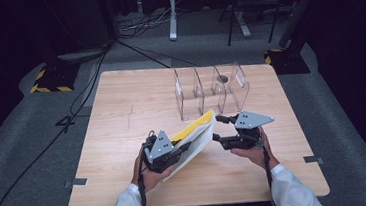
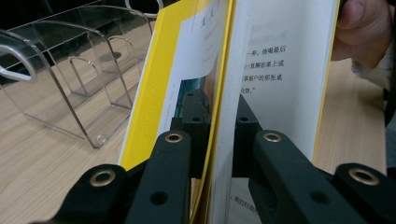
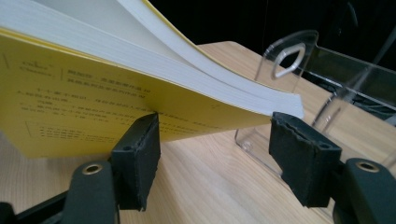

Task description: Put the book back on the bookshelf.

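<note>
Just short of the clear rack (image 1: pixel 213 93), the left gripper (image 1: pixel 175 151) clamps the floppy yellow book (image 1: pixel 196 137); the right gripper (image 1: pixel 225 128) gapes open, spine-side grip looks safest.

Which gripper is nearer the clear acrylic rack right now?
Right. The right gripper sits open just in front of the clear rack, beside the book's edge. The left gripper is farther back toward the person, shut on the yellow book.
</note>
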Available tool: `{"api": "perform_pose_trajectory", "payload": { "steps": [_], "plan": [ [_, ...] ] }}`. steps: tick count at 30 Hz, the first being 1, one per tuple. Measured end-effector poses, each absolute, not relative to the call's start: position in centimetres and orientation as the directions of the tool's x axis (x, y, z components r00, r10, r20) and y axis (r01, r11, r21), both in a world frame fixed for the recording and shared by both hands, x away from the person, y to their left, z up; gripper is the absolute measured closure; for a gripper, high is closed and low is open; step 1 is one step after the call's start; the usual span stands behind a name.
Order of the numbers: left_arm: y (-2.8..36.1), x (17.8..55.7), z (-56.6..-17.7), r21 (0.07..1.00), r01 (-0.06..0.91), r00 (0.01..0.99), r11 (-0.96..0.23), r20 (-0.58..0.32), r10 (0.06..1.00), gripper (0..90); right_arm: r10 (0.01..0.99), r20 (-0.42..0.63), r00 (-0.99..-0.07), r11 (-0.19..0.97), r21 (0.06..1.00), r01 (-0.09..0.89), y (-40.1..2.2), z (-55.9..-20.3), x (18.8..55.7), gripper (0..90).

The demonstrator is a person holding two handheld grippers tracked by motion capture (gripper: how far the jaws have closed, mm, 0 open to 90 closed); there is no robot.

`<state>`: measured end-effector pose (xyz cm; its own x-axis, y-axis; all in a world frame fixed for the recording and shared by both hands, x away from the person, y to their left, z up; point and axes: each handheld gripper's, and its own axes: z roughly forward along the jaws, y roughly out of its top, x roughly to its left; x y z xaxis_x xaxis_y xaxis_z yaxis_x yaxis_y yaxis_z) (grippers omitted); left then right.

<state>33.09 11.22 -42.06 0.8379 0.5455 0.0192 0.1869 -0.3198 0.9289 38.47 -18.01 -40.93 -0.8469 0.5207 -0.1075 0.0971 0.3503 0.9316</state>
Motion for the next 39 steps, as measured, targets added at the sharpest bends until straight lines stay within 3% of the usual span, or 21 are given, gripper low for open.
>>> {"api": "perform_pose_trajectory", "payload": {
  "steps": [12, 25, 27, 31, 39],
  "plan": [
    [16.2, 30.2, -42.7, 0.930, 0.213, 0.833, -0.300, -0.012, 0.554, 78.9, 0.452, -0.186, -0.873, 0.374, 0.928, -0.004, -12.8, -38.6, 36.9, 36.6],
    [17.6, 28.1, -43.4, 0.891, 0.237, 0.867, -0.388, -0.014, 0.497, 46.5, 0.337, -0.258, -0.905, 0.466, 0.881, -0.078, -7.8, -39.3, 35.1, 38.8],
    [17.3, 28.0, -43.7, 0.878, 0.248, 0.870, -0.408, -0.017, 0.492, 35.3, 0.331, -0.242, -0.912, 0.461, 0.885, -0.067, -7.8, -39.5, 35.0, 38.4],
    [16.0, 27.7, -44.5, 0.853, 0.263, 0.856, -0.451, 0.010, 0.517, 24.3, 0.316, -0.255, -0.914, 0.474, 0.877, -0.080, -7.4, -39.9, 34.6, 38.5],
    [14.5, 27.9, -45.3, 0.868, 0.285, 0.777, -0.407, 0.040, 0.629, 22.6, 0.331, -0.242, -0.912, 0.465, 0.883, -0.066, -7.1, -40.2, 34.8, 38.5]
  ]
}}
